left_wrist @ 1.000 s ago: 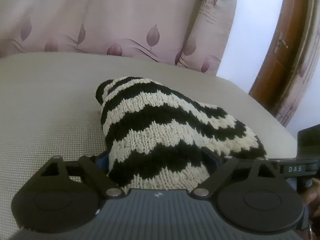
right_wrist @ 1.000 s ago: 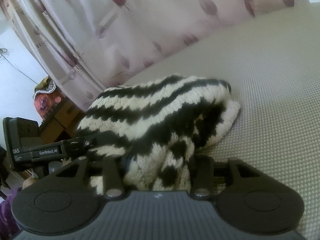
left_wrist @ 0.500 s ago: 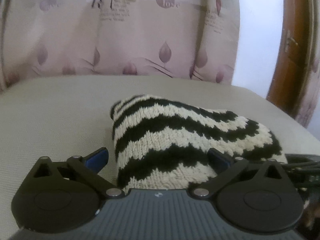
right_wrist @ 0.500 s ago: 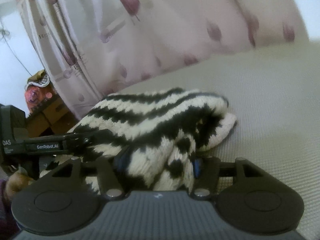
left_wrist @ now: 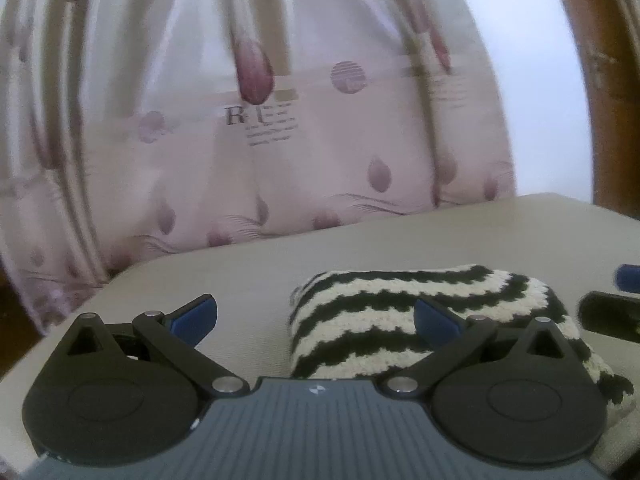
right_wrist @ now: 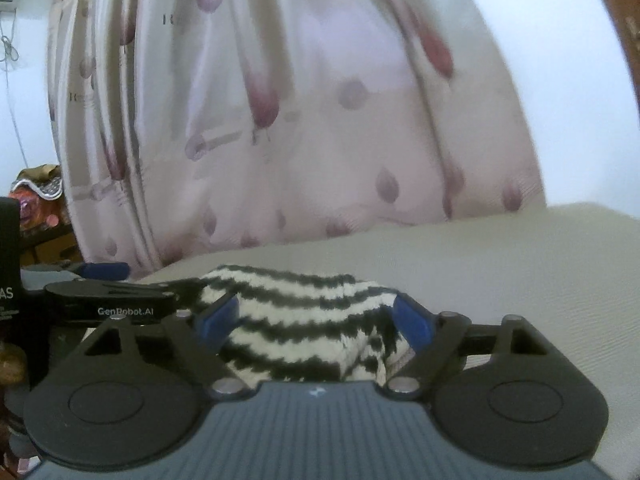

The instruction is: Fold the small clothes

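Chunky knit garment — matt woven surface

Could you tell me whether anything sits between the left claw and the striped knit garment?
Nothing visible does. The left claw stands open directly in front of the striped knit garment on the beige surface, with only bare surface between them.

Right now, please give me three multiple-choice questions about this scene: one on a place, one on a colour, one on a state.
1. Where does the knitted garment lie?
A. on the beige cushion
B. on the curtain
C. in a basket

2. Which colours are its stripes?
A. red and blue
B. black and cream
C. green and grey

3. How is the left gripper?
A. shut on the garment
B. open, holding nothing
C. shut on the curtain

Answers: 1 A, it rests on the cushion before the curtain. 2 B, the zigzag bands show it. 3 B, its blue pads stand wide apart and grip nothing.
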